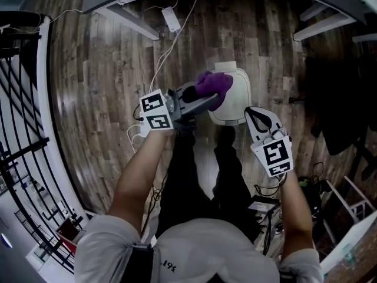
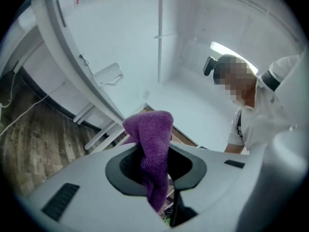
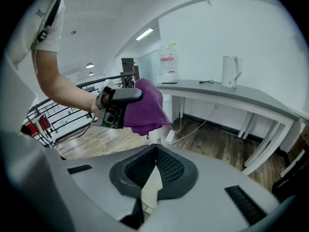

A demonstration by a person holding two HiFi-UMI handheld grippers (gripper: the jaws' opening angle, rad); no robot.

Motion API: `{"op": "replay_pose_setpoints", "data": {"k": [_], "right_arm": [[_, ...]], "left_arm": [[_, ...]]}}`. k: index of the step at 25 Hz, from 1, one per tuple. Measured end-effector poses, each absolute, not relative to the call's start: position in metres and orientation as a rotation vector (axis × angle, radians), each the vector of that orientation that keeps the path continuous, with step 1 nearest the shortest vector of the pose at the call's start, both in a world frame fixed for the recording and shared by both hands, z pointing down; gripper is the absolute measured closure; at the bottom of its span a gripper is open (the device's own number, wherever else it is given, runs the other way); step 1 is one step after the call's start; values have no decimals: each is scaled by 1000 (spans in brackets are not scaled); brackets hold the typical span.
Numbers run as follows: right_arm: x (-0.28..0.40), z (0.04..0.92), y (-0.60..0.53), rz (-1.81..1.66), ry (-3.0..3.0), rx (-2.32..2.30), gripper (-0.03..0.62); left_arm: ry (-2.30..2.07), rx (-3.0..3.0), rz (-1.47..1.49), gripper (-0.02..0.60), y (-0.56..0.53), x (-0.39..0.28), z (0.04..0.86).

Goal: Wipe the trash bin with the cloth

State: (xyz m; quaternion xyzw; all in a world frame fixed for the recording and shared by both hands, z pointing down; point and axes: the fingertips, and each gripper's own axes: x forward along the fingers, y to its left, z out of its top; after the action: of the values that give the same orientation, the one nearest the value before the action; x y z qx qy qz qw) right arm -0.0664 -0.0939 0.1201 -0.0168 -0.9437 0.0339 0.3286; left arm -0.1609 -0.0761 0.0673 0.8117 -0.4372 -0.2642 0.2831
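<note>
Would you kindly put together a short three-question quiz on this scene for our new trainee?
1. True or false: the left gripper is shut on the purple cloth.
2. Multiple choice: the right gripper is A) holding the cloth, B) shut with nothing between its jaws, C) clamped on the bin's rim.
3. Fill in the blank: the white trash bin stands on a ____ floor.

Key: 1 true; 2 B; 3 wooden.
</note>
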Motion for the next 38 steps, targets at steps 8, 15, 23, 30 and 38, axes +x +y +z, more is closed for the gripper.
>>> {"op": "replay_pose_setpoints", "data": {"k": [8, 15, 23, 30, 38], "right_arm": [[-34, 33, -119, 9, -2552, 17, 586], [6, 2, -146, -191, -2540, 136, 586], [52, 3, -241, -444, -2403, 630, 586], [173, 29, -308, -364, -2042, 1146, 586], [335, -60, -267, -356, -2007, 1411, 586]], "left_arm": [[-1385, 2191, -648, 506, -46, -112, -29], [-1474, 2148, -649, 506, -16, -68, -70], [-1483, 2148, -615, 506, 21, -43, -100], [-1468, 2163, -575, 506, 78, -5, -109], [-1489, 2214, -543, 506, 145, 35, -126]]}}
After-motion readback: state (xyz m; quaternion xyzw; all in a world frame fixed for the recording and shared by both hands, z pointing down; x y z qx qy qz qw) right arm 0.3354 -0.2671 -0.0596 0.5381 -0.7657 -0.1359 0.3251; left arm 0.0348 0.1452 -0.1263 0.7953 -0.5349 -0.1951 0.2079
